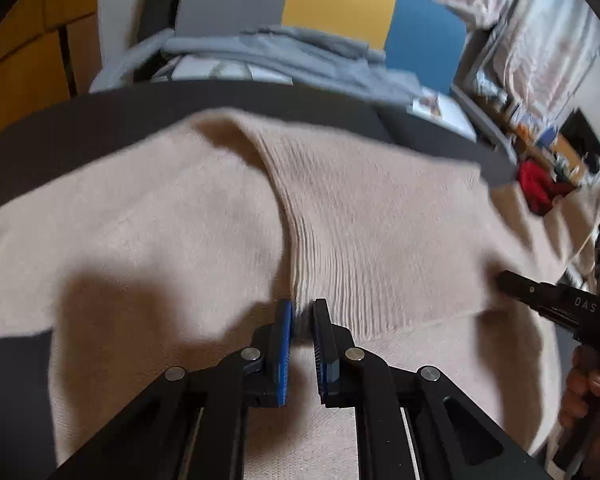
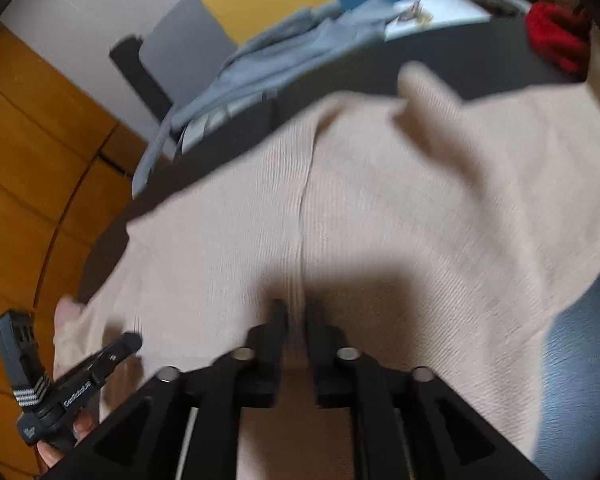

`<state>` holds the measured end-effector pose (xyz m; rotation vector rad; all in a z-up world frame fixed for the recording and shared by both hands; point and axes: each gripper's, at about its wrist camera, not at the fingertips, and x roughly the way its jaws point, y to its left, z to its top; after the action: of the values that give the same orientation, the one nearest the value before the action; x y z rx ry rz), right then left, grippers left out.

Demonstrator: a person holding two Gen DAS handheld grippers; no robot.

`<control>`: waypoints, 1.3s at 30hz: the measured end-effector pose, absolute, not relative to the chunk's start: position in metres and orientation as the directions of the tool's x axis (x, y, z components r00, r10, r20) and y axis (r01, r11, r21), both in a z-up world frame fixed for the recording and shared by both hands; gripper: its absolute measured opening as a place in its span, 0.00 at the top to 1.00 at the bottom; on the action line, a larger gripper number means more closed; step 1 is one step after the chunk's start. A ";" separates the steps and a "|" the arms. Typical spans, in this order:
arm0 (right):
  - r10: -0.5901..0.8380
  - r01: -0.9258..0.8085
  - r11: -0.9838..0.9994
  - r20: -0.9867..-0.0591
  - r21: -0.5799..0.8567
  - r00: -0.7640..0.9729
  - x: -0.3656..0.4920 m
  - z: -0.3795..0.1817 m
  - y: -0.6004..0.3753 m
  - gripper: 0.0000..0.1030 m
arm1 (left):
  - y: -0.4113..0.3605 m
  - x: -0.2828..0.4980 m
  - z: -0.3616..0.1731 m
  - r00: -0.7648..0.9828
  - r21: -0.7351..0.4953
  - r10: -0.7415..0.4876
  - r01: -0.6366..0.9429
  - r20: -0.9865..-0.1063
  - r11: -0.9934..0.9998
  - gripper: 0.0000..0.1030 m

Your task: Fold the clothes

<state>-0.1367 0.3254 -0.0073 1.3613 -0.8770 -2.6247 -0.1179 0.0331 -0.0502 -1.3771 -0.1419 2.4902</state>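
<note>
A beige knit sweater (image 1: 180,220) lies spread over a dark surface (image 1: 100,120); it also fills the right wrist view (image 2: 420,200). My left gripper (image 1: 302,312) is shut on a ribbed edge of the sweater, with the cloth pinched between its blue and black pads. My right gripper (image 2: 297,312) is shut on a ribbed fold of the same sweater. The right gripper shows at the right edge of the left wrist view (image 1: 540,300), and the left gripper shows at the lower left of the right wrist view (image 2: 112,352). Both views are blurred.
A grey garment (image 1: 300,56) lies beyond the sweater at the far side of the dark surface; it also shows in the right wrist view (image 2: 260,68). A red cloth (image 1: 536,188) sits at the right. Orange wooden panels (image 2: 32,184) are at the left.
</note>
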 end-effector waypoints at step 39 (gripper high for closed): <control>-0.040 0.104 -0.994 -0.741 -0.040 -0.670 -0.165 -0.019 0.181 0.74 | -0.151 -0.116 -0.051 -0.597 -0.085 -0.101 0.276 -0.796 -0.957 0.22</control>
<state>-0.1654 0.1812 -0.0187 1.2391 0.1211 -2.7978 -0.1162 -0.1511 -0.0512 -1.4717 -0.3380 2.9951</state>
